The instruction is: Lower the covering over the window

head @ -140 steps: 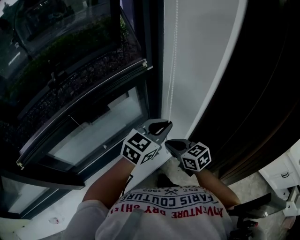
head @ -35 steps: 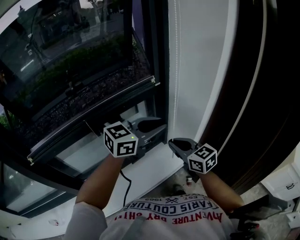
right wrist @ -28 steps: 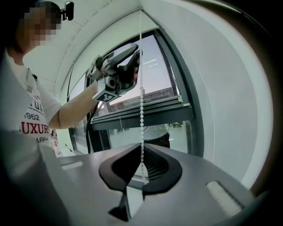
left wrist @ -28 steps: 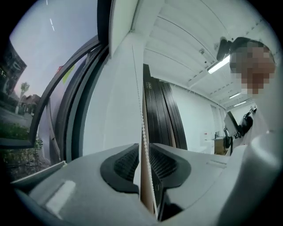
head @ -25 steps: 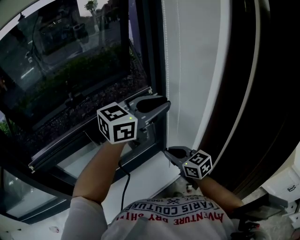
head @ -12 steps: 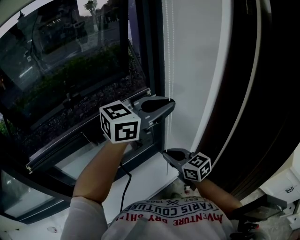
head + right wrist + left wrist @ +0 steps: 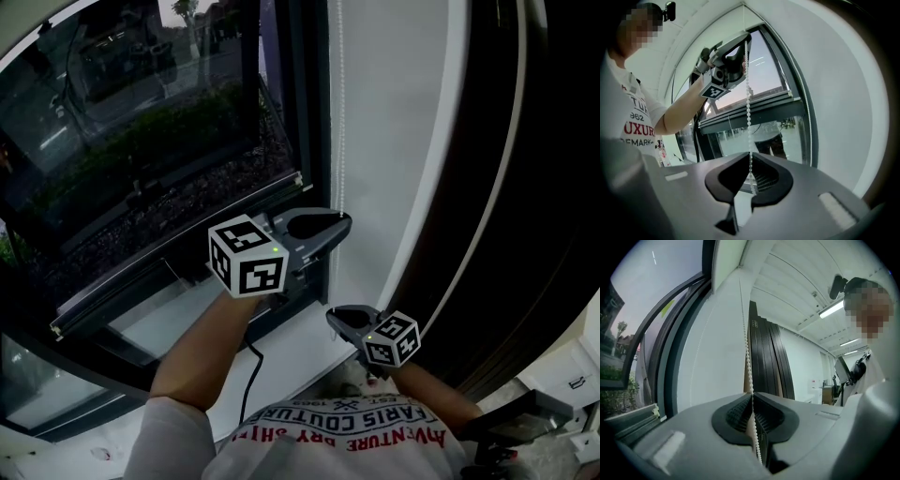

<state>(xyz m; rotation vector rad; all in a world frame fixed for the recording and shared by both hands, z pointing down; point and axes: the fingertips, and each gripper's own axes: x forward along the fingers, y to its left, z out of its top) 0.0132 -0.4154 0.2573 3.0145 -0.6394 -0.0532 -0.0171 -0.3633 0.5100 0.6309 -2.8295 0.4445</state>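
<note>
Both clenched the bead chain point(image 7: 338, 122) just right of the window point(image 7: 311, 94): left hand-held gripper point(image 7: 333, 225) higher, right hand-held gripper point(image 7: 334, 319) lower, seemingly staggered for hand-over-hand pulling; the covering point(image 7: 141, 141), judging by its bottom rail point(image 7: 178, 236), hung partway down the window

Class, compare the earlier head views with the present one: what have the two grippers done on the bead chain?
The left gripper has climbed from beside the right gripper to well above it along the bead chain; the right gripper has sunk a little. Both now clamp the chain. The window frame looks unchanged.
</note>
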